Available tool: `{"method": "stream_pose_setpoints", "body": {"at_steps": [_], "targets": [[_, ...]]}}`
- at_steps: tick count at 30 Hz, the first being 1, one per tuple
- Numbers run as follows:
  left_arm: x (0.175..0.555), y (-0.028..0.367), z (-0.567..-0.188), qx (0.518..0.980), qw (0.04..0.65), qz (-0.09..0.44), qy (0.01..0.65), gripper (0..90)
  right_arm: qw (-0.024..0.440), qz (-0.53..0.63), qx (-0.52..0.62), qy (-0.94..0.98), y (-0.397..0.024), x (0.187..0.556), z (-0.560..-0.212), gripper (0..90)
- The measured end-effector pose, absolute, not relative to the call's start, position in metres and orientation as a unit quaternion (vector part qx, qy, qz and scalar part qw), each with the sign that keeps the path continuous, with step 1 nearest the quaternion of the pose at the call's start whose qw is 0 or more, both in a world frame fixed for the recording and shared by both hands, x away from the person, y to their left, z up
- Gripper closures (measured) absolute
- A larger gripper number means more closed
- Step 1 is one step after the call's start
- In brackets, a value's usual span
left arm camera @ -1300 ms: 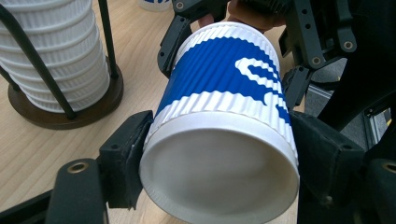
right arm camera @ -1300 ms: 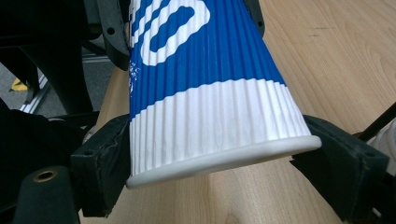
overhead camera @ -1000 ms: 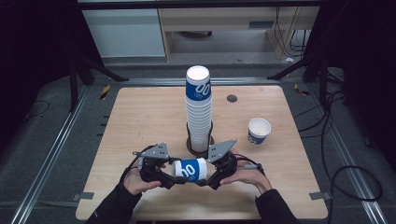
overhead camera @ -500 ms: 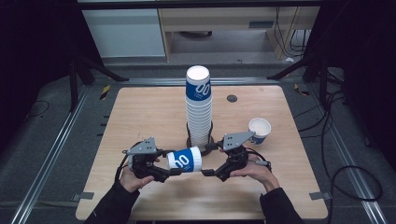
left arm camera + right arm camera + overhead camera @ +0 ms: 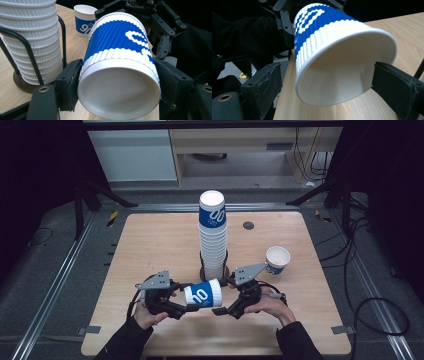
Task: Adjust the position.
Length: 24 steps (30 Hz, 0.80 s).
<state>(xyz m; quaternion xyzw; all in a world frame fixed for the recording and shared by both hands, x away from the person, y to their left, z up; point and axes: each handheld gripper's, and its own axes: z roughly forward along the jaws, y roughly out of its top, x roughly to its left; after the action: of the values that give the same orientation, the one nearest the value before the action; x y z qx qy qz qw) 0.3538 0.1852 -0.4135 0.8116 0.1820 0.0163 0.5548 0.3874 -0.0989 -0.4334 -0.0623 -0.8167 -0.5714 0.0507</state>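
Cup stack (image 5: pixel 213 237): tall column of nested ribbed white cups, the top one with a blue band, upright at the table's middle.
Stack holder (image 5: pixel 204 270): black wire frame on a dark round base, around the foot of the stack.
Single cup (image 5: pixel 277 260): white with blue print, upright, mouth up, right of the stack and well apart from it.
Table (image 5: pixel 150 240): light wood top with rounded corners.
Dark disc (image 5: pixel 248 225): small round spot on the tabletop, far right of the stack.
Floor (image 5: pixel 50 270): grey carpet with metal rails left and right of the table.
Cables (image 5: pixel 365 295): black loops on the floor at right.
Cabinet (image 5: pixel 140 152): pale unit beyond the far edge.
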Motion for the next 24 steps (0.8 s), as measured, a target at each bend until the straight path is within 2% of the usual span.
{"method": "stream_pose_setpoints", "body": {"at_steps": [9, 19, 24], "targets": [[0.355, 0.19, -0.412, 0.807, 0.56, 0.025, 0.189, 26.8, 0.022, -0.583, -0.083, -0.808, -0.111, 0.391, -0.427, 8.9], [0.348, 0.178, -0.411, 0.811, 0.561, 0.01, 0.165, 26.8, 0.049, -0.586, -0.069, -0.806, -0.101, 0.388, -0.432, 8.1], [0.347, 0.174, -0.413, 0.816, 0.555, 0.004, 0.159, 26.8, 0.066, -0.586, -0.059, -0.806, -0.097, 0.387, -0.435, 11.3]]}}
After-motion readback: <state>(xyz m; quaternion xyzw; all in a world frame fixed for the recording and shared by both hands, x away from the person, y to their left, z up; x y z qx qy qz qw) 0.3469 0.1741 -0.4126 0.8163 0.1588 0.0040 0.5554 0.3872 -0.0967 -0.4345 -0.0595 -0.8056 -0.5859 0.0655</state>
